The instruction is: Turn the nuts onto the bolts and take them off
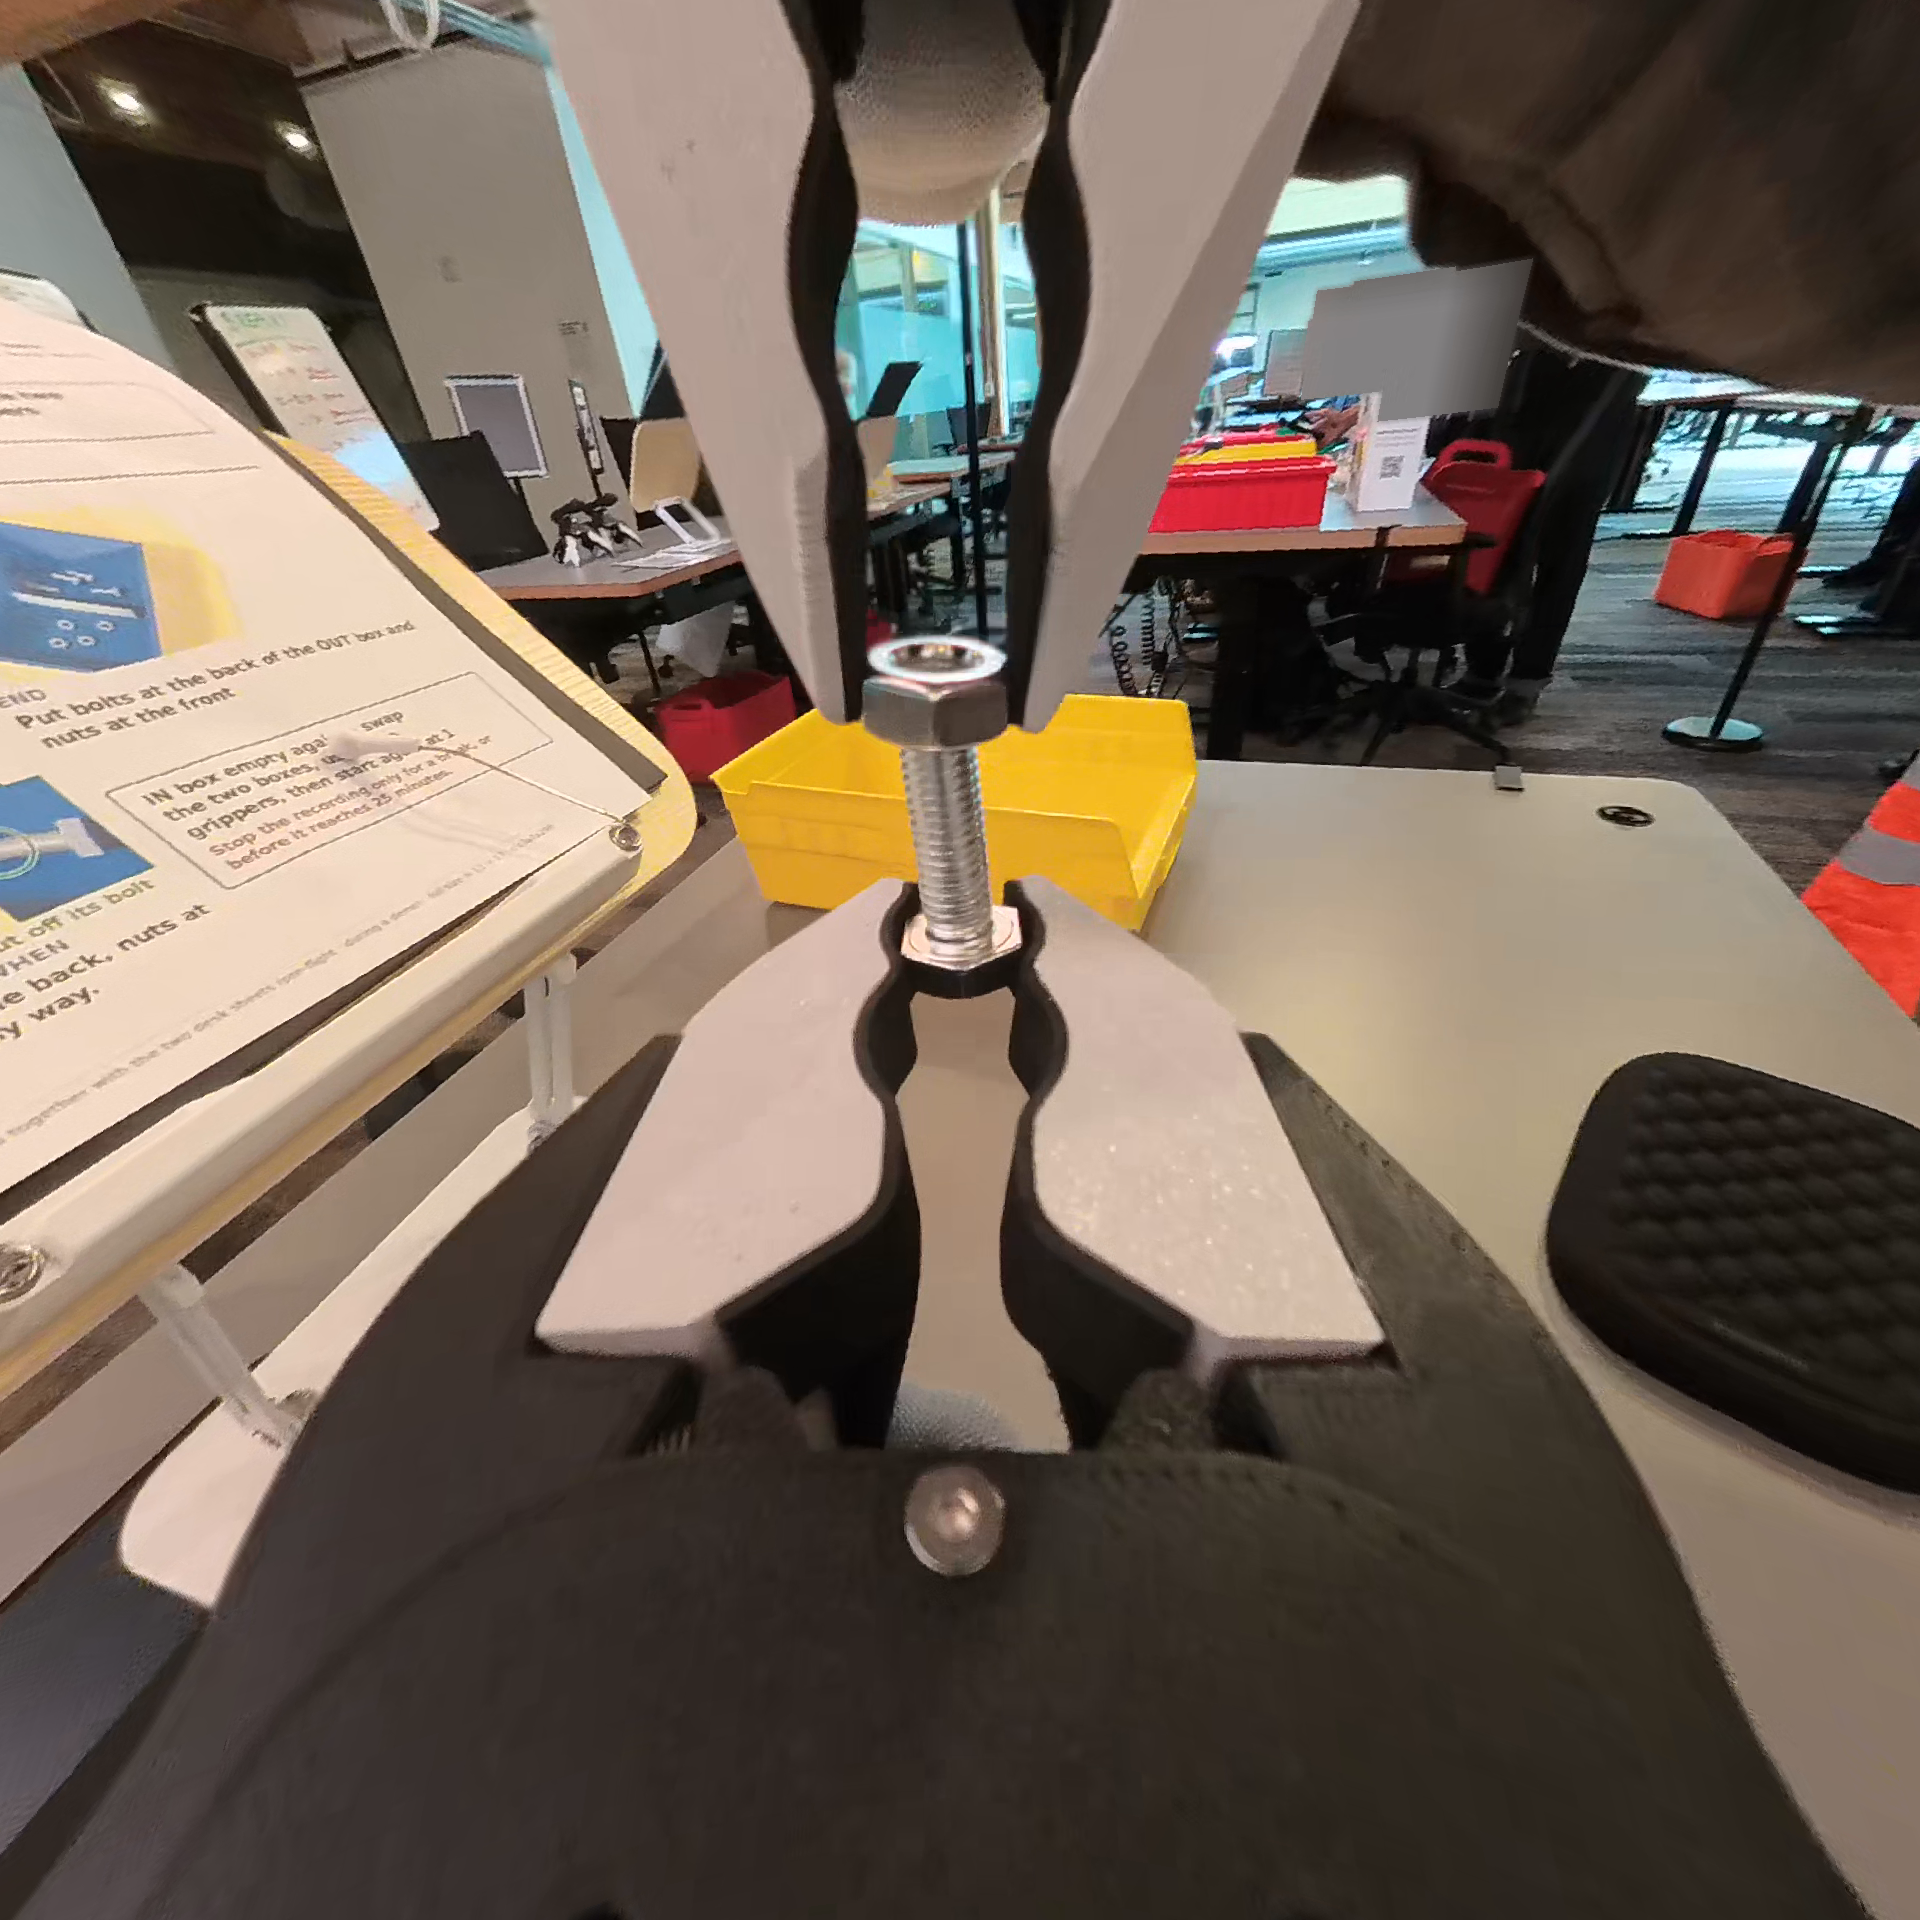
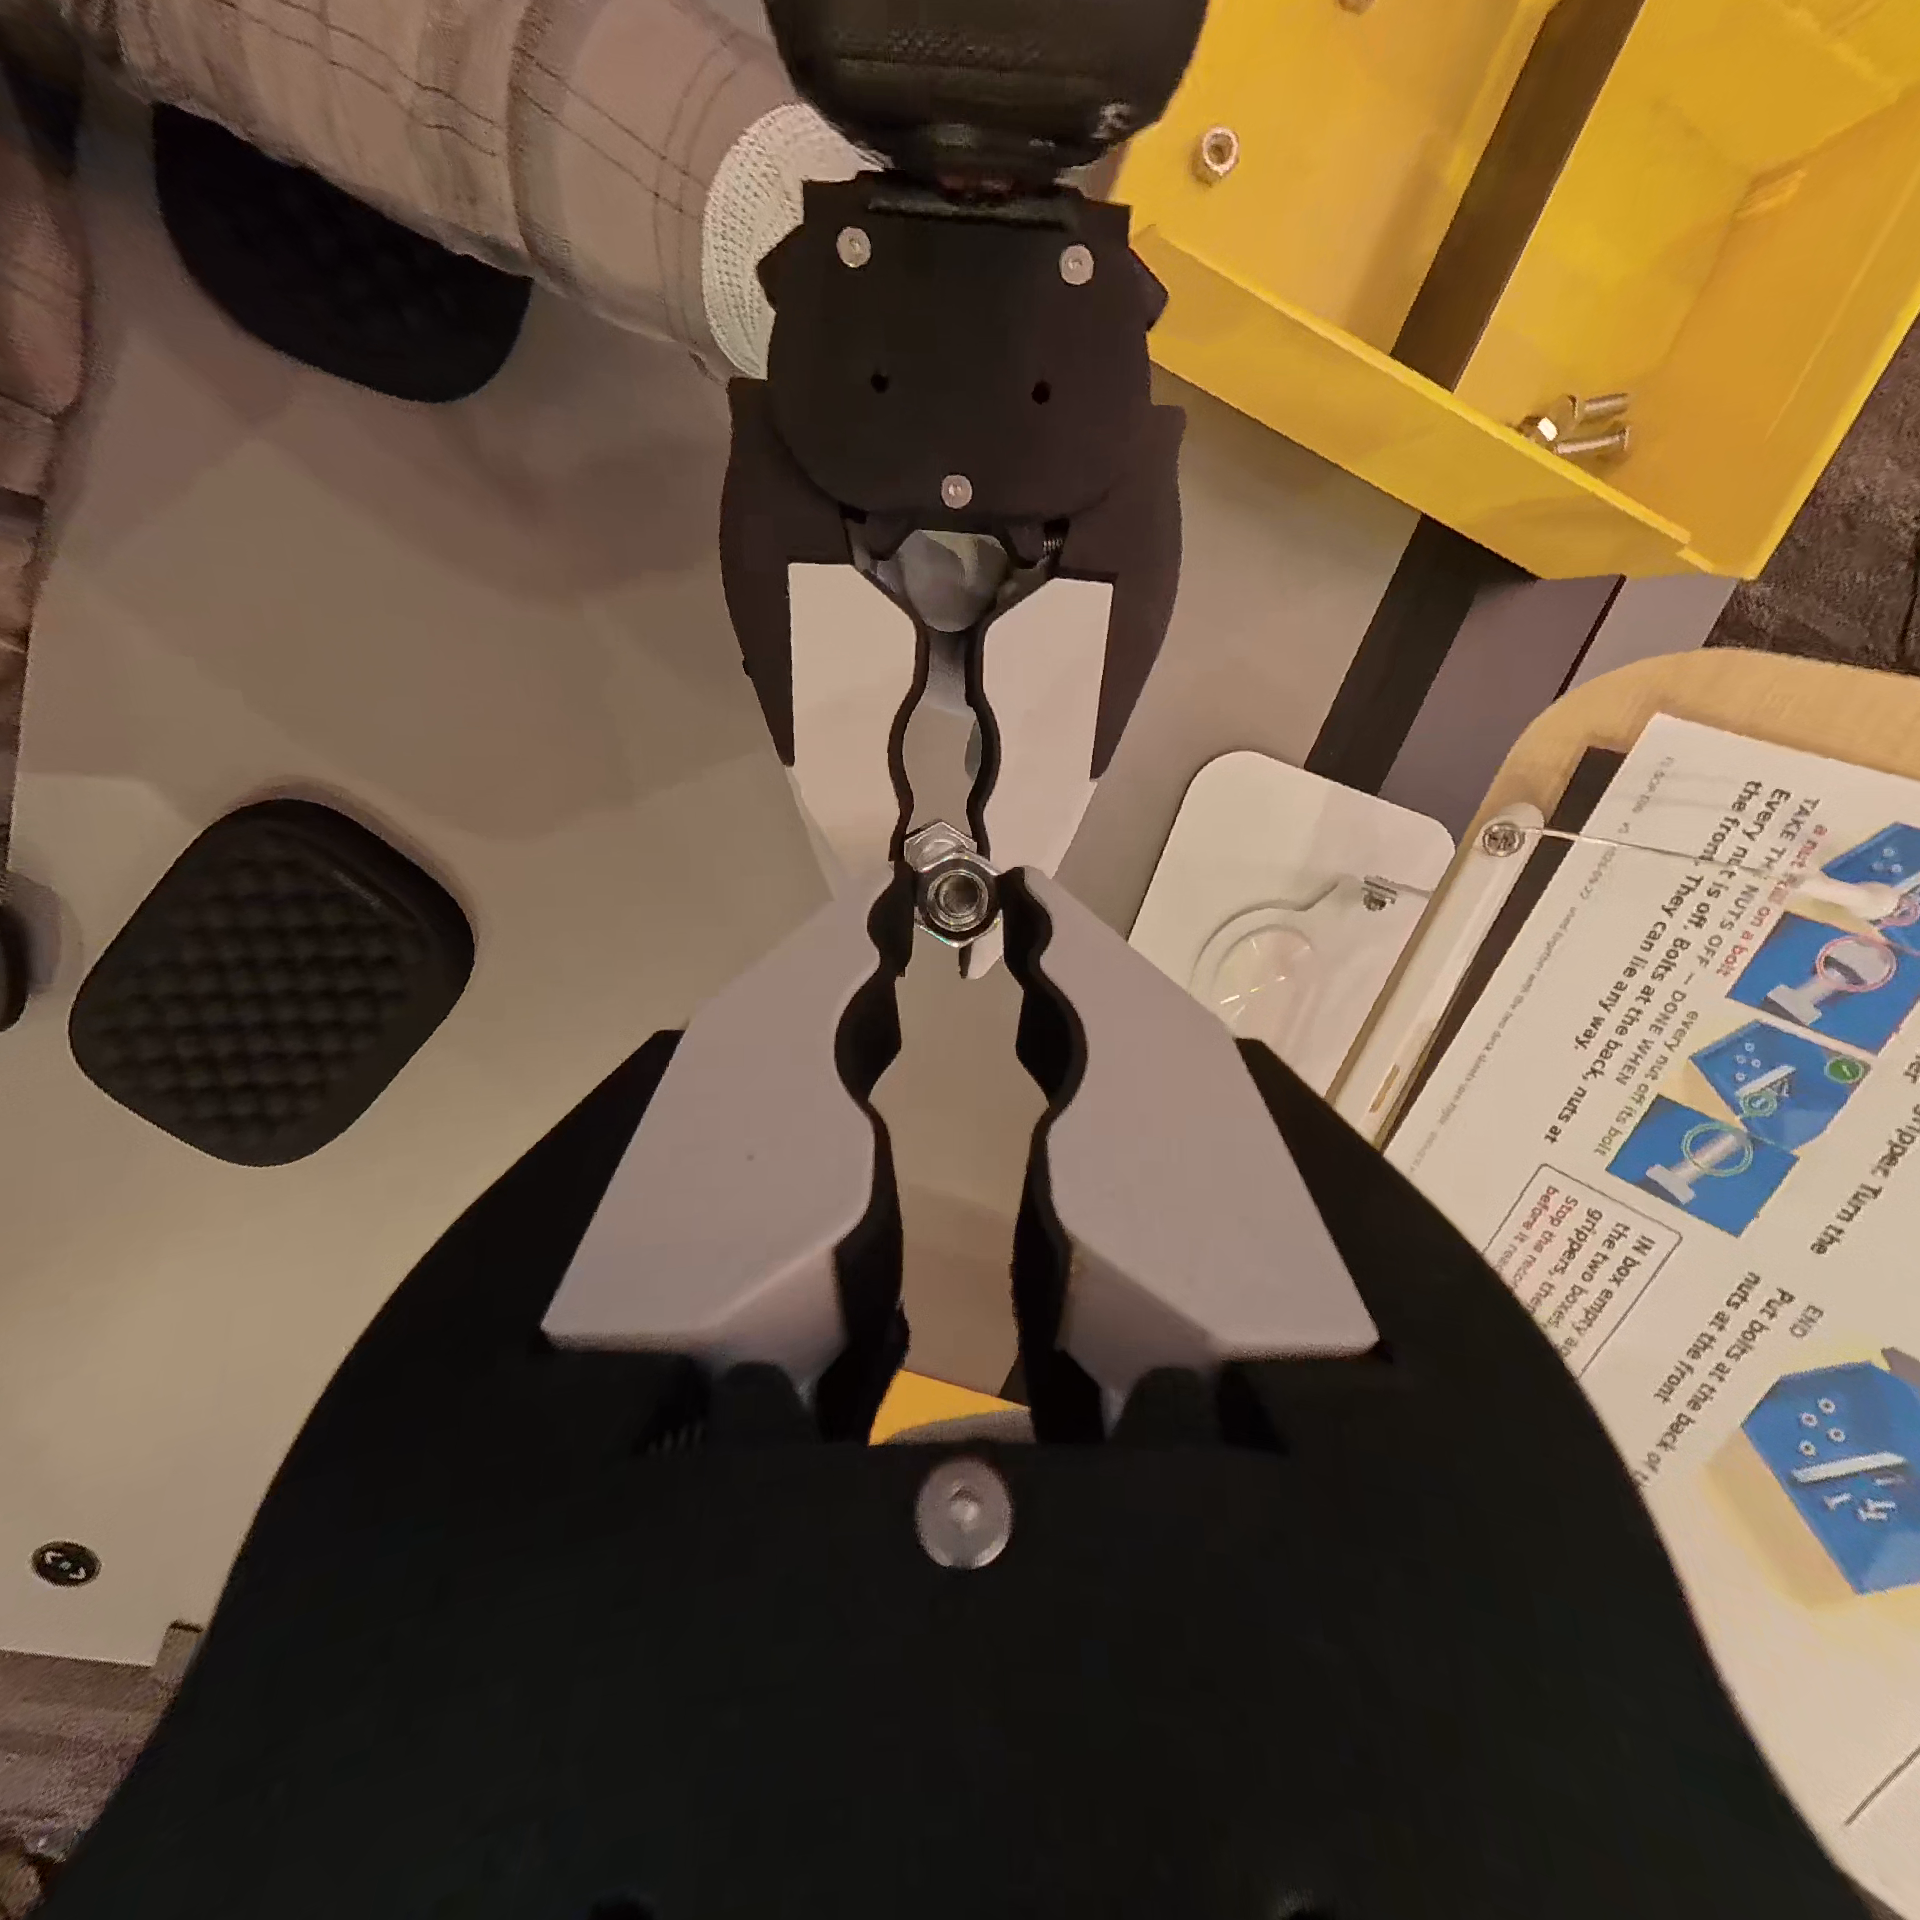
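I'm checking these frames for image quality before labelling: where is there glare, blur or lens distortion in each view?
Left wrist view: glare on the bolt head and threads; the instruction sheet bows from wide-angle distortion; the nut stays sharp. Right wrist view: the bolt head is sharp, the sleeve and yellow bin are soft and stretched near the edges.

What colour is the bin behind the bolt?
Bright yellow. The bin shows best in the left wrist view, behind the bolt.

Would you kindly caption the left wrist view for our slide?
Left gripper grips the nut while the right gripper holds the bolt head from above.
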